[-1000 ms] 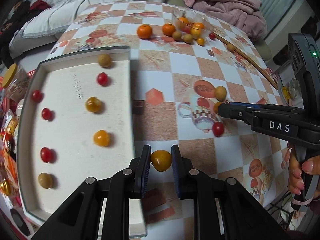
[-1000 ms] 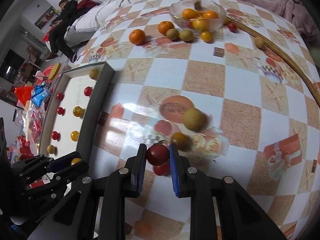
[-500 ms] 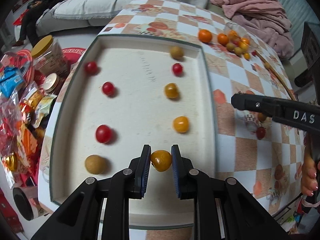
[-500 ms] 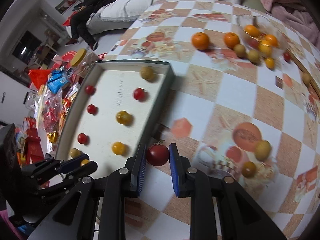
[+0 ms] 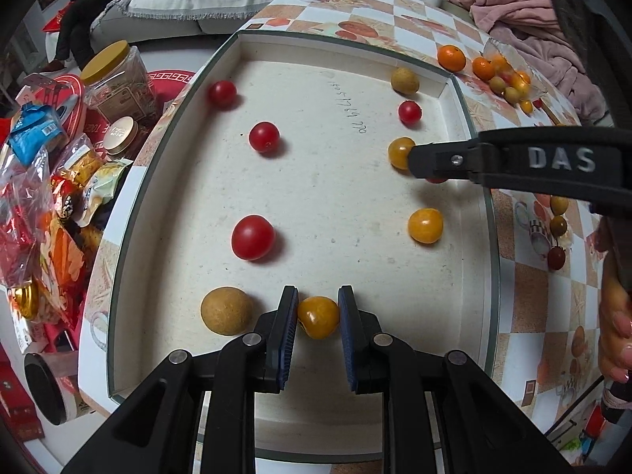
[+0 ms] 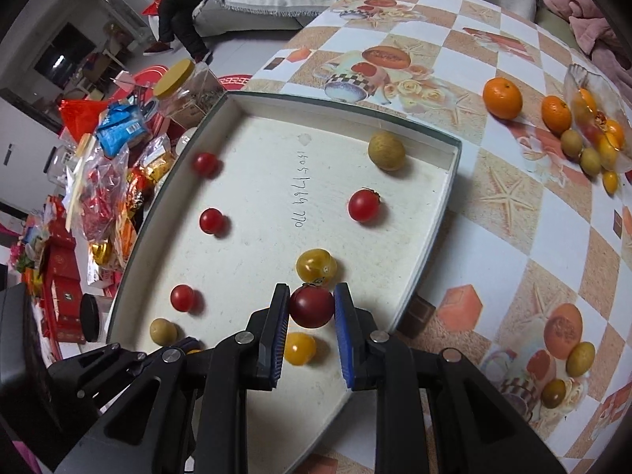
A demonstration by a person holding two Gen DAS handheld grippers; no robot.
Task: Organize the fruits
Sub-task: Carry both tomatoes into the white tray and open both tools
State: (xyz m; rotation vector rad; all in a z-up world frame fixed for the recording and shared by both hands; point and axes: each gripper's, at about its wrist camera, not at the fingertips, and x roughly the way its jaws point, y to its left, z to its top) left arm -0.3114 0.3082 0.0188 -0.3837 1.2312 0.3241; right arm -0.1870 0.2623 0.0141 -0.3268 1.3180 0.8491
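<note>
A white tray (image 5: 130, 233) with a dark rim lies on the checked tablecloth and holds several red and yellow cherry tomatoes and two brown longans. My left gripper (image 5: 317, 306) is shut on a yellow tomato (image 5: 318, 316), low over the tray's near end beside a longan (image 5: 226, 310). From the right, my right gripper (image 5: 412, 160) reaches over the tray next to a yellow tomato (image 5: 399, 153). In the right wrist view, the right gripper (image 6: 311, 304) is shut on a dark red tomato (image 6: 311, 307) above the tray (image 6: 450, 189). The left gripper (image 6: 191, 345) shows at the lower left.
A glass bowl (image 6: 568, 79) of small fruit and two oranges (image 6: 502, 98) sit at the far right of the table. Loose fruits (image 6: 580, 353) lie on the cloth right of the tray. Snack packets and jars (image 5: 114, 75) crowd the left. A person's hand (image 5: 616, 328) holds the right gripper.
Both grippers have moved left from the tablecloth to over the tray, each still carrying its tomato. The left one has sunk closer to the tray floor.
</note>
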